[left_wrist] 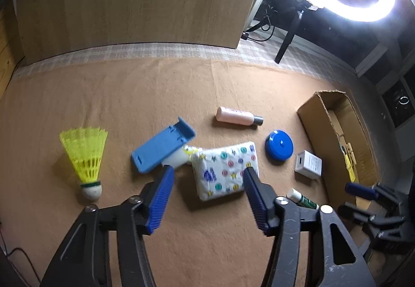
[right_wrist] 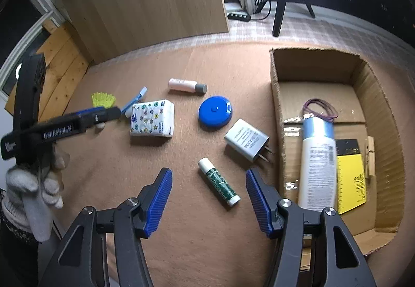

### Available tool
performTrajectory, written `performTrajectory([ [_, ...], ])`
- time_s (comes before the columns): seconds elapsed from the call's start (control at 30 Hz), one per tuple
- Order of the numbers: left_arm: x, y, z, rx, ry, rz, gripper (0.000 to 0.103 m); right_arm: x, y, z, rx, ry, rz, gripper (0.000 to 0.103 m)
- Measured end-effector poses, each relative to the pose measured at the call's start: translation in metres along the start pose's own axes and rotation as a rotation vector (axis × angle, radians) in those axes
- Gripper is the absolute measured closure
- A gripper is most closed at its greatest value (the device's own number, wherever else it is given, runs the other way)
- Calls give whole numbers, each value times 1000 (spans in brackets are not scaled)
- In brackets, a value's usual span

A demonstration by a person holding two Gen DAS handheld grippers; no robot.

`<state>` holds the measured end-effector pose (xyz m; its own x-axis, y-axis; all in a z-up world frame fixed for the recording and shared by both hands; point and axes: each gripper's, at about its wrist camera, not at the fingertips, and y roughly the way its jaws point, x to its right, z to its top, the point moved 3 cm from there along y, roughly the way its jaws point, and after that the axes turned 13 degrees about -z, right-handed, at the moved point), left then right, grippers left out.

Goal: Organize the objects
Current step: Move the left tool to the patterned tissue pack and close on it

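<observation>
My left gripper (left_wrist: 207, 172) hangs parted and empty over the tissue pack (left_wrist: 225, 170) — soft, light, best pinched across its short sides. My right gripper (right_wrist: 208, 175), released too, straddles the slick glue stick (right_wrist: 218, 182) lying just left of the cardboard box (right_wrist: 277, 95).

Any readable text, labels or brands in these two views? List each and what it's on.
"GenRobot.AI": on the side of the left gripper, right wrist view.
White bottle in the cardboard box: label print blurred.
Charger: print too small.
Yellow card: marks unreadable.
Tissue pack, glue stick: logos unreadable.
</observation>
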<state>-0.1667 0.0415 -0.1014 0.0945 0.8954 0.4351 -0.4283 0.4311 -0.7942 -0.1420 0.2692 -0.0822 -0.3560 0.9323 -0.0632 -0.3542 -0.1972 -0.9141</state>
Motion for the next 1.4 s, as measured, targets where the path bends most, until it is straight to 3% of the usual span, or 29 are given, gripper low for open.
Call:
performTrajectory([
  [0.33, 12, 53, 38, -85, 22, -51, 65, -4, -1, -5, -8, 18, -15, 53],
  [0.6, 11, 78, 38, -161, 20, -88, 72, 5, -2, -11, -12, 33, -29, 53],
  [0.8, 17, 81, 21, -193, 34, -118, 72, 7, -2, -9, -12, 32, -24, 53],
  [1.4, 47, 56, -74, -236, 76, -206, 72, -8, 3, -18, -31, 18, 25, 53],
])
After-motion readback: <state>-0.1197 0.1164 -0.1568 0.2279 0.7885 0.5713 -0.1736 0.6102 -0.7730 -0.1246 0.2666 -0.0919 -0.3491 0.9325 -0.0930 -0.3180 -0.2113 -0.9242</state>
